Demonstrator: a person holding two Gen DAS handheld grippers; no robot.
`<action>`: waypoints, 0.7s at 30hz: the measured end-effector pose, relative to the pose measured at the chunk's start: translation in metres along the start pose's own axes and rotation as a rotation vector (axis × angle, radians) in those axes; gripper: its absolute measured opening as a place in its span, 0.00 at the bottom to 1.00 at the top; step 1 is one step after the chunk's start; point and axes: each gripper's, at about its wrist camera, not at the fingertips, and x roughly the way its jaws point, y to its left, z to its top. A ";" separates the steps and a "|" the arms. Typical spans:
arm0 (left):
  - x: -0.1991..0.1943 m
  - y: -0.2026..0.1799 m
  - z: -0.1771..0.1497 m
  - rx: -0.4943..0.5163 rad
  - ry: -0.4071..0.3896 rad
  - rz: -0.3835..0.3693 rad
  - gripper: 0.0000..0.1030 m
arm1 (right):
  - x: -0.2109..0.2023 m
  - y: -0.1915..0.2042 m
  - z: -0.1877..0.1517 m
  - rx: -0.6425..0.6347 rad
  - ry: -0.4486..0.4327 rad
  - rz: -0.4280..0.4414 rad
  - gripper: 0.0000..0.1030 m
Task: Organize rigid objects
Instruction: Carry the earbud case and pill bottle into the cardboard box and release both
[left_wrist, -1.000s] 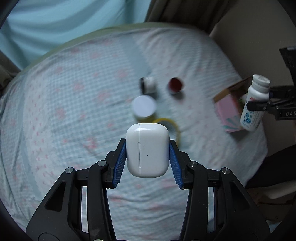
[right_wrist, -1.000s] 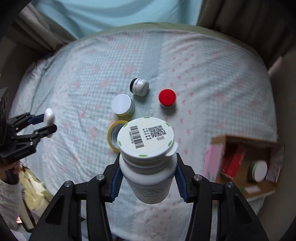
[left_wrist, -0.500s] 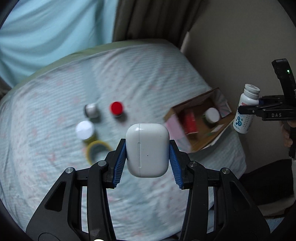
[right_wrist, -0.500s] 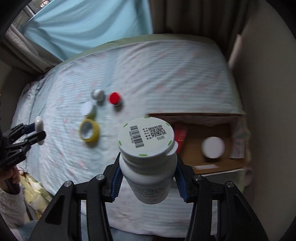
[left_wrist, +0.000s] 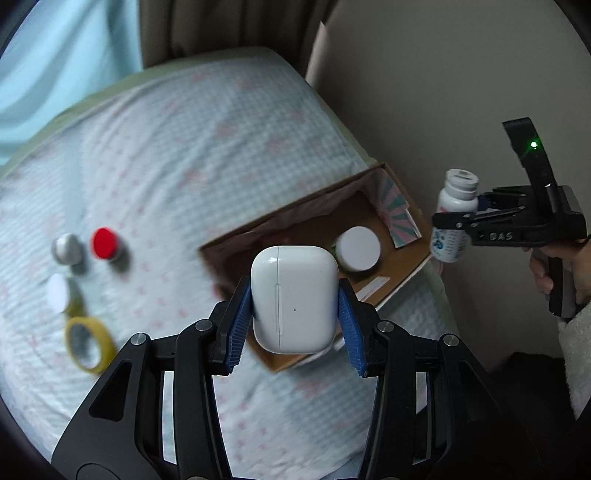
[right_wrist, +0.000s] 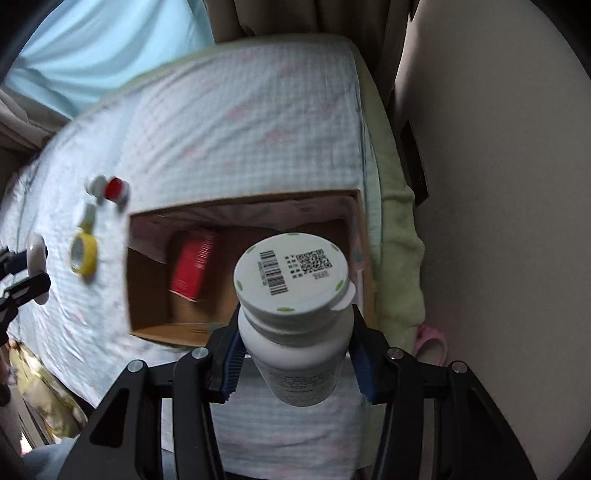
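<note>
Item 1: left claw (left_wrist: 294, 325), black frame with blue ribbed pads, clamped on a white earbud case (left_wrist: 294, 299). The case sits upright between the pads, its lid seam running vertically, and hangs above the near edge of the cardboard box (left_wrist: 402, 275).

Item 2: right claw (right_wrist: 297, 363), same build, clamped on the body of a white pill bottle (right_wrist: 295, 354). The bottle's cap faces the camera and carries a barcode and a QR code. In the right wrist view the bottle hangs over the right part of the box; in the left wrist view the same claw and bottle appear off the bed's right edge, beside the box, with a hand (left_wrist: 554, 266) on the handle.

Item 3: cardboard box, open top, resting on the bed (left_wrist: 184, 155) near its right edge. Contents: 1 red package (right_wrist: 194, 267) lying on the box floor; 1 jar with a white lid (left_wrist: 357, 248), standing near the patterned end wall.

Item 4: loose objects on the checked bed cover, well apart from the box, grouped on the left:
- 1 red-capped jar (left_wrist: 105, 243)
- 1 silver-topped jar (left_wrist: 66, 249), just beside the red one
- 1 white-lidded jar (left_wrist: 59, 293)
- 1 roll of yellow tape (left_wrist: 86, 345), lying flat nearest the camera

Both views are motion-blurred; labels on the loose items cannot be read.
</note>
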 end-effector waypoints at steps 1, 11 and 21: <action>0.011 -0.005 0.004 0.002 0.010 0.002 0.40 | 0.008 -0.003 0.002 -0.003 0.008 0.003 0.45; 0.136 -0.038 0.018 0.015 0.167 0.031 0.40 | 0.066 -0.018 0.016 -0.024 0.015 0.046 0.45; 0.204 -0.051 0.004 0.075 0.271 0.065 0.40 | 0.105 -0.016 0.013 -0.004 0.057 0.049 0.45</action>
